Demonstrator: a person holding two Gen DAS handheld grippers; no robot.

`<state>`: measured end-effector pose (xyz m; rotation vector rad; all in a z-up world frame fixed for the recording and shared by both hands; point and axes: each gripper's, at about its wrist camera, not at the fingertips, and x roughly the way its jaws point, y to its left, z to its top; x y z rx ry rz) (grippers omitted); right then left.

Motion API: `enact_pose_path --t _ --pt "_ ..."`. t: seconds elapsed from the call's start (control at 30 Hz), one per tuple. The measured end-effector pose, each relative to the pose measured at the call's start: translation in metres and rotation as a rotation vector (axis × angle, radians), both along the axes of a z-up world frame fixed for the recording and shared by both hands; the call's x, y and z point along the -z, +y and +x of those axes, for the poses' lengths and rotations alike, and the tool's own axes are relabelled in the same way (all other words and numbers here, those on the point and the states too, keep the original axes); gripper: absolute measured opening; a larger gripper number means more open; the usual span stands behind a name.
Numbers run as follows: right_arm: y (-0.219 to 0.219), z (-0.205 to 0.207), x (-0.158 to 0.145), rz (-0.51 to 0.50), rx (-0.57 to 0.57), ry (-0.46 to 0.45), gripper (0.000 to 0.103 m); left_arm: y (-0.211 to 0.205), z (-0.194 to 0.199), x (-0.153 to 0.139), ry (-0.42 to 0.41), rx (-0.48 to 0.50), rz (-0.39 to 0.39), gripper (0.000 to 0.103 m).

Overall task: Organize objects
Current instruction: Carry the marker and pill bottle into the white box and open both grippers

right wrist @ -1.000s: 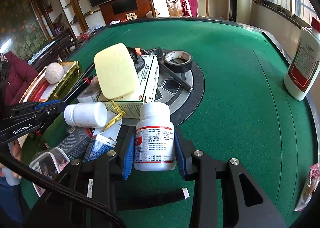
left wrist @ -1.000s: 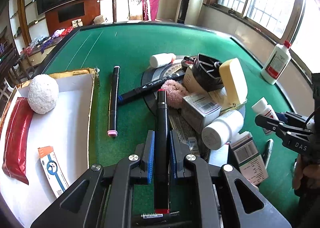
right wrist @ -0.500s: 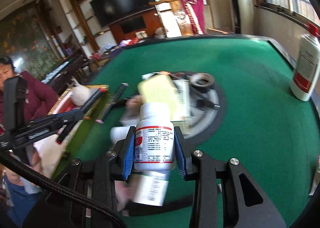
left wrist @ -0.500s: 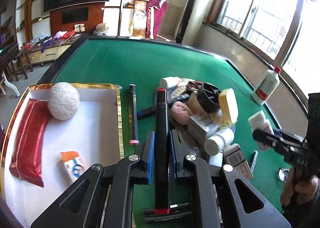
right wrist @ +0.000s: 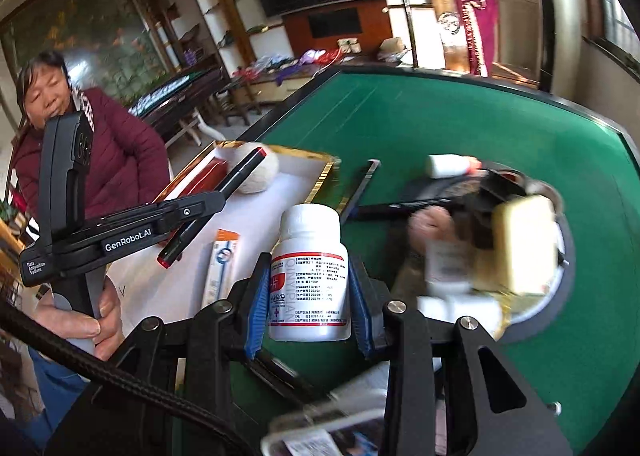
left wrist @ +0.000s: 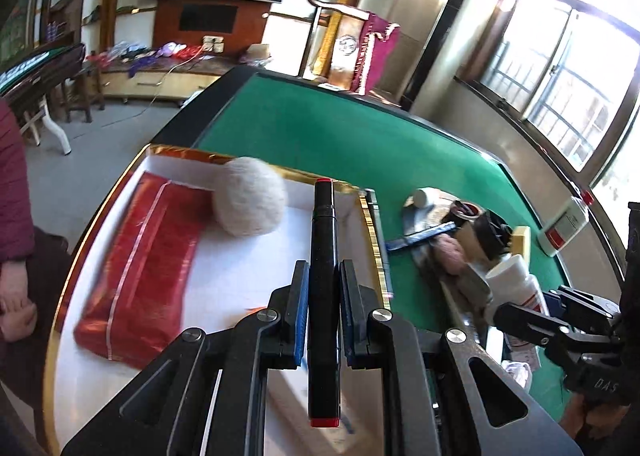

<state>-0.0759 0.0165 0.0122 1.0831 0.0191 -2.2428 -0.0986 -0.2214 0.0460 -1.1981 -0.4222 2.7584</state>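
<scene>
My left gripper (left wrist: 324, 296) is shut on a black marker (left wrist: 323, 256) with red ends and holds it above the white gold-rimmed tray (left wrist: 248, 272). The tray holds a red packet (left wrist: 144, 264), a white fuzzy ball (left wrist: 250, 201) and a small orange-and-white box (right wrist: 220, 264). My right gripper (right wrist: 308, 288) is shut on a white pill bottle (right wrist: 309, 276) with a red-and-white label, held above the tray's near right edge. In the right wrist view the left gripper (right wrist: 176, 215) and its marker (right wrist: 212, 207) hover over the tray (right wrist: 260, 223).
A pile of objects lies on the green table (left wrist: 340, 135): a yellow sponge (right wrist: 524, 240), boxes, a pink ball (left wrist: 450, 252), a tape roll (left wrist: 464, 211), markers (left wrist: 420, 234) and small white bottles (right wrist: 446, 164). A large white bottle (left wrist: 564, 223) stands at the right edge. A person (right wrist: 60, 127) sits to the left.
Both grippers have moved left from the pile towards the tray, each carrying its object. The left gripper with the marker is now over the tray.
</scene>
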Motion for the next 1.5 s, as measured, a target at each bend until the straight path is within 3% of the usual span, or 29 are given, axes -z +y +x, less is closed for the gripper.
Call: enact_pose_path --t 0.37,0.67,0.97,1.5 --pt "-0.078 -0.04 0.022 0.071 -0.006 -0.082 0.034 -0.024 -0.007 0.022 -0.066 -0.045 -0.001 0.012" --pt "-0.109 -0.062 0.044 0.119 0.038 -0.118 0.034 -0.038 -0.01 0.031 -0.116 -0.102 -0.015 0.012" --pt "-0.115 -0.077 0.062 0.165 0.078 -0.142 0.033 -0.041 -0.008 0.031 -0.123 -0.126 -0.042 0.012" --pt "-0.122 -0.08 0.064 0.217 0.075 -0.126 0.034 -0.045 -0.007 0.032 -0.141 -0.153 -0.059 0.012"
